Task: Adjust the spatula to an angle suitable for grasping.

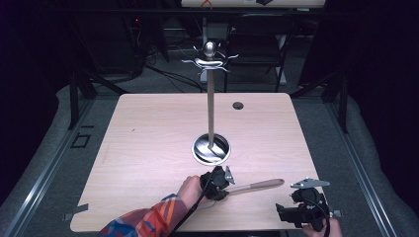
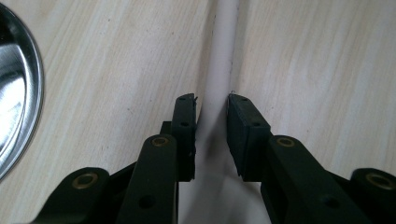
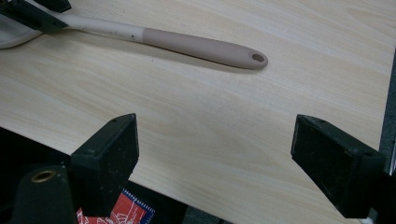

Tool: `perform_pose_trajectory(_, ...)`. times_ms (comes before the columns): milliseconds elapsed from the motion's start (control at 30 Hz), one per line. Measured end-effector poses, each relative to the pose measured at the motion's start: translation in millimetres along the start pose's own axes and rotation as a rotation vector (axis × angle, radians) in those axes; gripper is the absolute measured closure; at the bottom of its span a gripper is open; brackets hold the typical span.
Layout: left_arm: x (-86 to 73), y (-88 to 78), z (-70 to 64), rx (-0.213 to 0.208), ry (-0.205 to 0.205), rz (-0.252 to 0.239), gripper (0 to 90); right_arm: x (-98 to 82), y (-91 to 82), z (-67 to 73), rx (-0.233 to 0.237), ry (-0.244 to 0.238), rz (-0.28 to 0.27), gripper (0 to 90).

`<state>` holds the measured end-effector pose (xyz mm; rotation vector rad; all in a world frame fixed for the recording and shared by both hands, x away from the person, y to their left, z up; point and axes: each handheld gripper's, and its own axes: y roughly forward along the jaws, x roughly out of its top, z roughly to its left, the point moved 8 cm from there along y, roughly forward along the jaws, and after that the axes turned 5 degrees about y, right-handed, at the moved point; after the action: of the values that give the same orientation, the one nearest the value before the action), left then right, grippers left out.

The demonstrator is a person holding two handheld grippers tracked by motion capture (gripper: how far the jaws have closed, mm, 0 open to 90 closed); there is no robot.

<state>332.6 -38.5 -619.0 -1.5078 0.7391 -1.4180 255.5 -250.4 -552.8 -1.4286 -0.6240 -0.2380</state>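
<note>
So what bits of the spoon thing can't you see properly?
- High view: the utensil has its head end hidden under the left hand-held gripper.
- Left gripper view: the pale handle is cut off by the top edge.
- Right gripper view: the head runs off the left edge, so its shape is unclear.

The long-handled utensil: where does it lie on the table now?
In the high view the utensil lies near the table's front edge, between the left claw gripping it and the right claw.

My left gripper covers the head end of the utensil in the high view. In my left gripper view the steel base is cut off by the left edge, and the utensil's handle runs out past the top edge.
</note>
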Motion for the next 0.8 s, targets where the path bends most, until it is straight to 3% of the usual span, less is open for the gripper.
perform_pose_trajectory(233, -9.9, -5.2, -1.0, -0.02, 0.04, 0.015, 73.7, 0.0, -0.2, 0.1, -0.001, -0.001, 0.001, 14.5)
perform_pose_trajectory(433, -18.6, -10.2, -2.0, -0.024, 0.102, 0.037, 74.1, 0.1, 0.1, 0.4, 0.001, -0.005, 0.003, 14.5)
perform_pose_trajectory(800, -41.4, -22.3, -1.3, -0.049, 0.141, 0.093, 74.4, 0.0, -0.9, 0.4, -0.002, -0.005, -0.001, 14.5)
